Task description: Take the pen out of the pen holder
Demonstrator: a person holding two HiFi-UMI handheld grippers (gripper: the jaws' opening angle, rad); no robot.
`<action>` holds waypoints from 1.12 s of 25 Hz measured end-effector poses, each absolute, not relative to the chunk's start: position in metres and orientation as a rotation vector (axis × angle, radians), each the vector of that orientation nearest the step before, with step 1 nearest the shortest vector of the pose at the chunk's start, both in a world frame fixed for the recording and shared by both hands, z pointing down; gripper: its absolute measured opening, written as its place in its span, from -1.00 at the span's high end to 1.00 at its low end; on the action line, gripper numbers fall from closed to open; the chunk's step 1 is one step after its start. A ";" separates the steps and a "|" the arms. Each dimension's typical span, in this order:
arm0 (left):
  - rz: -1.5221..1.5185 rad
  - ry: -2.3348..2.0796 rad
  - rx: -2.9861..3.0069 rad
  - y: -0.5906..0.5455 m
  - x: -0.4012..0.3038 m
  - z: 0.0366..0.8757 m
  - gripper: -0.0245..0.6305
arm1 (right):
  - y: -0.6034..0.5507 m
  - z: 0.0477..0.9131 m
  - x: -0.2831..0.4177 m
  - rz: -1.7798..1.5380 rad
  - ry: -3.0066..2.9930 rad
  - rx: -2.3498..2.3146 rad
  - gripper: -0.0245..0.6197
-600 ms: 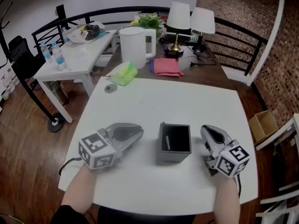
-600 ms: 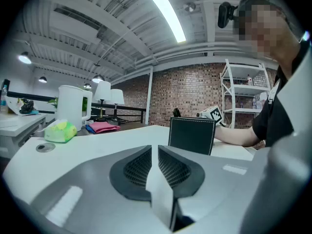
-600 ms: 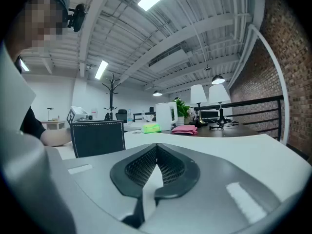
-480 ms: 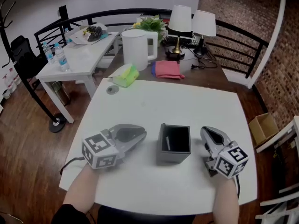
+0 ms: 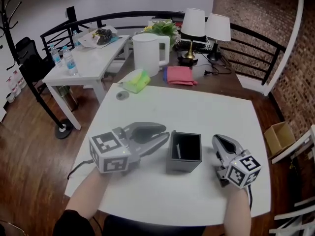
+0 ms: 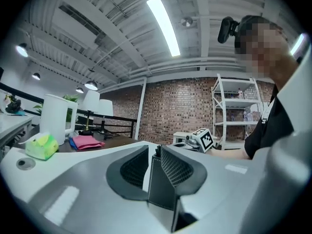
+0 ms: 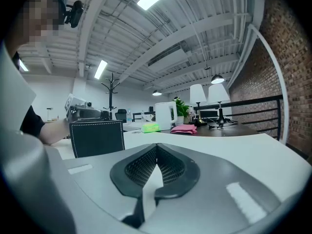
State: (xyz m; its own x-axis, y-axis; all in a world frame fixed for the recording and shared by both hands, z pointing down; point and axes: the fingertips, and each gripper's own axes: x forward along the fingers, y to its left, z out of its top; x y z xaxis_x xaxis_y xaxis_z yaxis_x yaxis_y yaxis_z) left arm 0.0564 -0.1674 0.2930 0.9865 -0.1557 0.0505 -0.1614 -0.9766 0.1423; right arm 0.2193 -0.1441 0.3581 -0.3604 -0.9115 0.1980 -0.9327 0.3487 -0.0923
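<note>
A black square pen holder (image 5: 183, 164) stands on the white table (image 5: 206, 112), with a pale pen (image 5: 177, 150) leaning inside against its left wall. My left gripper (image 5: 166, 133) lies level at the holder's left side. Its jaws stand slightly apart at the holder's far-left corner. In the left gripper view the holder's stitched corner (image 6: 163, 194) shows between the pads of the left gripper (image 6: 155, 152), with a white sliver beside the left pad. To the right of the holder my right gripper (image 5: 217, 138) rests shut and empty. The right gripper view shows its pads (image 7: 156, 147) meeting and the holder (image 7: 97, 138) at left.
Behind the table a brown desk carries a white jug (image 5: 146, 53), a pink cloth (image 5: 179, 75), a green-yellow object (image 5: 137, 80) and two lamps (image 5: 193, 26). A small round cap (image 5: 122, 95) sits at the table's far-left corner. A second white table (image 5: 88, 63) stands further left.
My left gripper has moved right, up to the holder's left corner, and its jaws have parted. The right gripper has stayed where it was.
</note>
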 end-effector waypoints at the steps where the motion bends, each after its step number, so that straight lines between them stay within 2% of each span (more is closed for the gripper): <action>1: 0.063 -0.219 2.983 -0.166 0.062 0.291 0.72 | -0.144 0.359 0.219 0.289 -2.486 1.709 0.88; 4: 0.076 -0.161 2.952 -0.164 0.076 0.287 0.55 | -0.144 0.360 0.218 0.293 -2.484 1.701 0.88; 7: 0.107 -0.127 2.951 -0.161 0.086 0.288 0.54 | -0.144 0.360 0.216 0.296 -2.486 1.691 0.88; 19: 0.203 -0.173 3.064 -0.163 0.094 0.294 0.54 | -0.147 0.360 0.216 0.310 -2.490 1.666 0.88; 22: 0.242 -0.169 3.094 -0.162 0.095 0.293 0.69 | -0.146 0.360 0.217 0.317 -2.484 1.670 0.88; 28: 0.276 -0.133 3.115 -0.152 0.094 0.289 0.71 | -0.145 0.362 0.214 0.325 -2.489 1.664 0.88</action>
